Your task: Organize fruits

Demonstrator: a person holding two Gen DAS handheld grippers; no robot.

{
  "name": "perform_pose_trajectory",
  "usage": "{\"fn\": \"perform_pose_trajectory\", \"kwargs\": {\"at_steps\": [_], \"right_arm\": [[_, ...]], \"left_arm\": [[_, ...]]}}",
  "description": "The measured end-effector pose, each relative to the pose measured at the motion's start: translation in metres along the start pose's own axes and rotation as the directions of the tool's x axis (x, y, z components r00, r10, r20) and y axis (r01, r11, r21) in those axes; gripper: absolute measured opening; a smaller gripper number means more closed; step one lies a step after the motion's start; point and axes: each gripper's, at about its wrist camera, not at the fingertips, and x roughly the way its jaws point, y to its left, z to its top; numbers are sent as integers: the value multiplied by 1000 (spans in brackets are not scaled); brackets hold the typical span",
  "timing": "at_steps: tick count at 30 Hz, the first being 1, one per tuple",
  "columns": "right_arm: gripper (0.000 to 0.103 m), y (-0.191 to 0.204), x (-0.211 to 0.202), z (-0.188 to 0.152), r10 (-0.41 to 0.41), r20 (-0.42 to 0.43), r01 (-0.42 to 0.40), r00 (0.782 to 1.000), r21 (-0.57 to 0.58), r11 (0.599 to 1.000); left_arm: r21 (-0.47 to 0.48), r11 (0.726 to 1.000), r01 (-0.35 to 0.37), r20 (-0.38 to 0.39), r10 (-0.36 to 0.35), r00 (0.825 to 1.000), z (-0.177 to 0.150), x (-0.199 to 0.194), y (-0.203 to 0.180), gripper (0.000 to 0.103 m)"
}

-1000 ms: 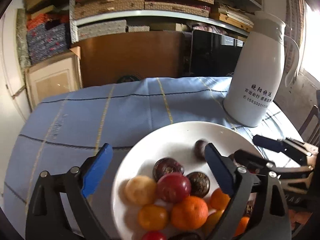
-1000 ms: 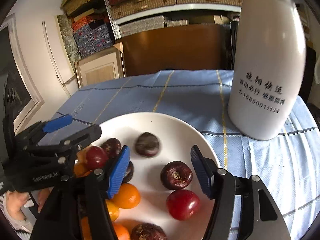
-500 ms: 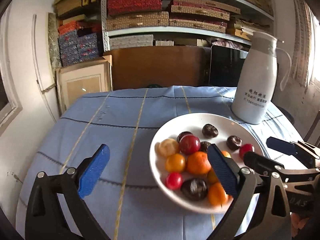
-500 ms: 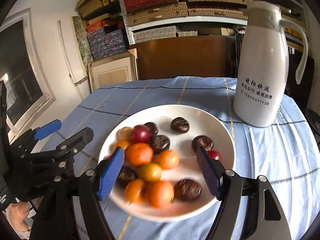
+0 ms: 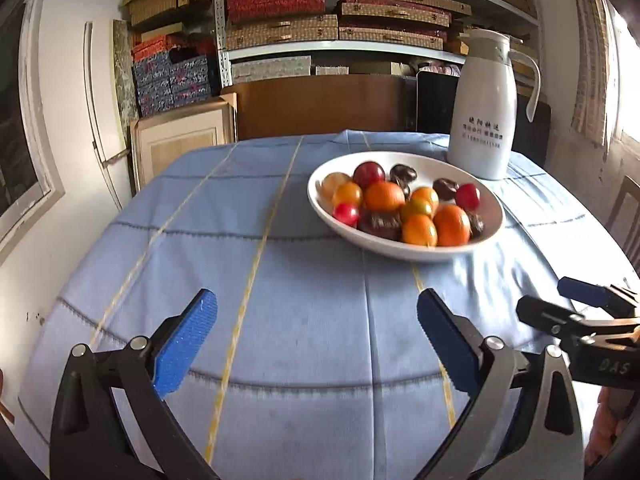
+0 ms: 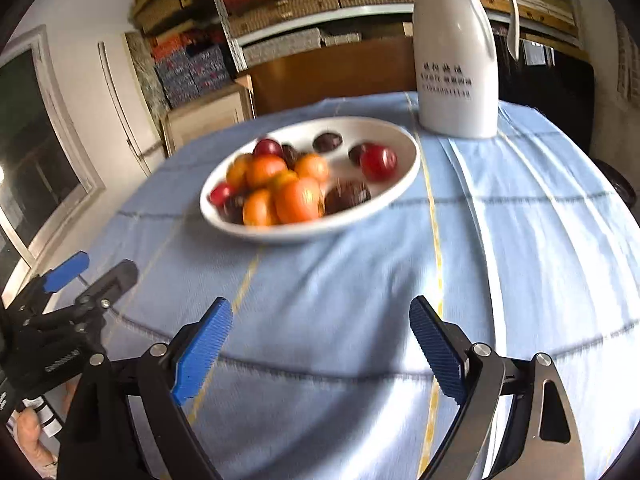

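- A round table under a blue checked cloth (image 5: 320,320) fills both views; shelves (image 5: 340,44) stacked with patterned boxes stand against the wall behind it.
- A tall white jug (image 5: 482,108) with a handle stands on the cloth just behind the plate, touching nothing in it; nothing lies on the cloth between the grippers and the plate.
- The white plate (image 5: 400,246) sits toward the far side of the table, holding the fruits (image 5: 400,204): orange, red and dark purple pieces piled on its near half, a few lying loose behind.
- Dark printed characters and a row of digits mark the jug's side, too blurred to read; "DAS" shows on the right tool's body in the left wrist view.
- The left gripper (image 5: 316,340) hangs over bare cloth, its blue pads spread wide and empty.
- The right gripper (image 6: 320,344) has just been opening its jaws; they stand wide with nothing between them, well short of the plate.
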Motion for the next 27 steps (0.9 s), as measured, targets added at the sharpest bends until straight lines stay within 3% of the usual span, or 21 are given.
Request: {"fn": "perform_pose_trajectory", "kwargs": {"at_steps": [1, 11, 21, 27], "right_arm": [[99, 3, 0, -5, -11, -7, 11, 1000, -11, 1000], [99, 15, -3, -11, -36, 8, 36, 999, -76, 996], [99, 19, -4, -11, -25, 3, 25, 1000, -86, 996], [99, 17, -7, -9, -16, 12, 17, 1000, -77, 997]], "left_arm": [[-3, 1000, 4, 1, -4, 1000, -2, -3, 1, 98], [-33, 999, 27, 29, -26, 999, -3, -11, 4, 98], [71, 994, -78, 37, 76, 996, -3, -13, -18, 98], [64, 994, -91, 75, 86, 993, -1, -23, -16, 98]]}}
